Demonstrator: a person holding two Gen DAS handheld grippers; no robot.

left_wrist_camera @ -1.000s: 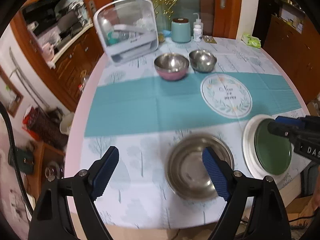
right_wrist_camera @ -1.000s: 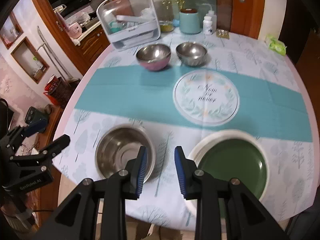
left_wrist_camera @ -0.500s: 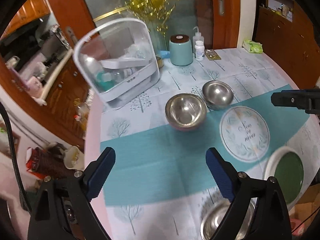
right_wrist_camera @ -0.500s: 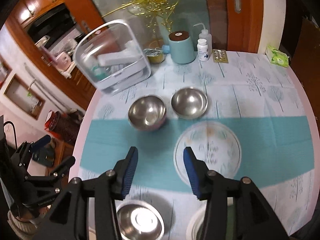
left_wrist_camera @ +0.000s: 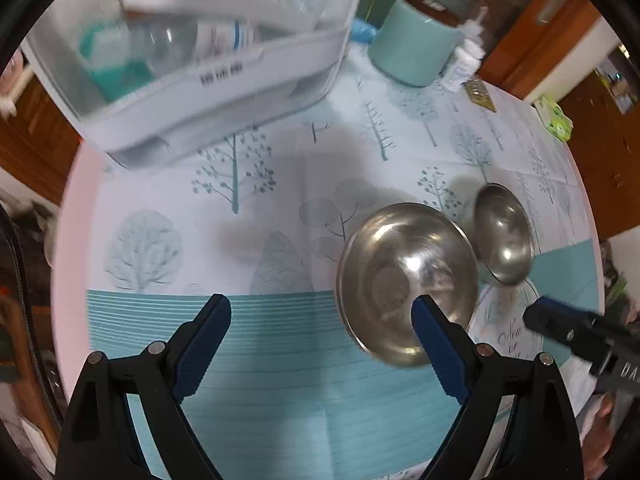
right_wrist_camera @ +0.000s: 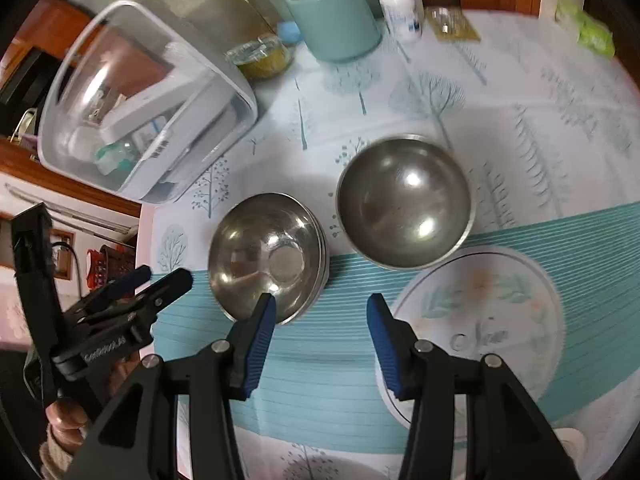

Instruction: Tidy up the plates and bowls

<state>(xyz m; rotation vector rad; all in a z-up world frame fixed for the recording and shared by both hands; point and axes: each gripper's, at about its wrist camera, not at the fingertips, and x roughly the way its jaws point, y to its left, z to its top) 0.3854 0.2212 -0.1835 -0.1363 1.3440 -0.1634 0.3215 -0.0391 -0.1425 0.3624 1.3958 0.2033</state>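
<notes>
**Both grippers now over the far bowls**

Round table, tree-print cloth [left_wrist_camera: 248,184] with a teal band.

Left wrist view: left gripper [left_wrist_camera: 320,330] spread wide and empty, its right finger over the rim of the wide steel bowl [left_wrist_camera: 404,276]; a second ago it hung over the near bowl.

Right wrist view: right gripper [right_wrist_camera: 320,334], half open and empty after widening, faces the deep steel bowl [right_wrist_camera: 404,204]. Likely next: nesting the two.

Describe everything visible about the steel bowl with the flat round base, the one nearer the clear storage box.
The flat-based steel bowl is shiny bare metal, round, with a thin rim and a flat circular bottom catching reflections. It sits upright and empty on the tablecloth, straddling the edge of the teal band. A rounder steel bowl stands close beside it; whether they touch is unclear. Neither the left gripper nor the right gripper grips it.
</notes>
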